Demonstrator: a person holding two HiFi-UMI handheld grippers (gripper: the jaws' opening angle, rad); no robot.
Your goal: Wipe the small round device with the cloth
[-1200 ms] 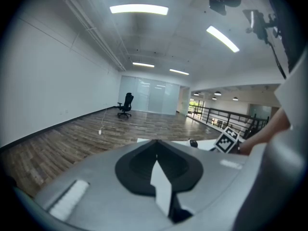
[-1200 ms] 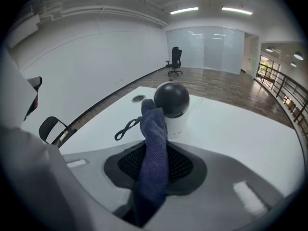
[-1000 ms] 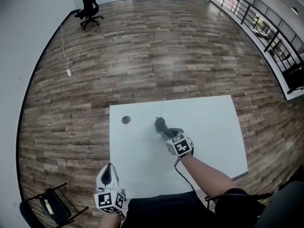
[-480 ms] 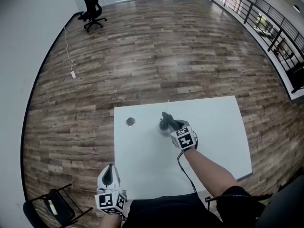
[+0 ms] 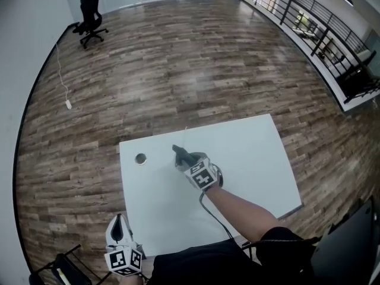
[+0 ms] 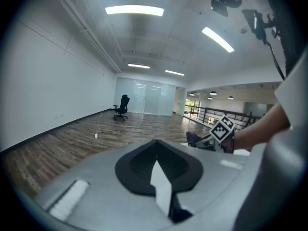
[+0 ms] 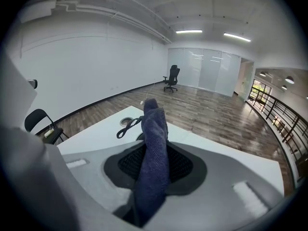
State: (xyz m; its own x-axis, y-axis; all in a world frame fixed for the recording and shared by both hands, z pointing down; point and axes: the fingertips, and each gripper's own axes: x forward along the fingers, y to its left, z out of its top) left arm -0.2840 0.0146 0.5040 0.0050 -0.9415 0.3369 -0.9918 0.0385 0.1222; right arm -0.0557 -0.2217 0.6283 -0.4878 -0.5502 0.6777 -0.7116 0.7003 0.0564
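My right gripper (image 5: 189, 164) (image 7: 154, 163) is shut on a dark blue cloth (image 5: 180, 155) (image 7: 155, 124), whose free end sticks out past the jaws over the white table (image 5: 249, 153). A small dark object (image 7: 140, 137) with a black cord loop (image 7: 127, 127) lies just beyond the cloth, mostly hidden by it. A small light-rimmed round thing (image 5: 141, 158) (image 7: 126, 121) sits further left on the table. My left gripper (image 5: 119, 224) (image 6: 156, 163) hangs off the table's near left corner, jaws together with nothing between them.
The table's near edge (image 5: 196, 239) runs just in front of the person. A black folding chair (image 5: 62, 271) (image 7: 42, 124) stands at the near left. An office chair (image 5: 89, 18) and a railing (image 5: 309, 28) stand far off on the wood floor.
The right gripper has carried the cloth a little to the left across the table, towards the round thing, and rolled slightly. The head view has swung. The left gripper has stayed put.
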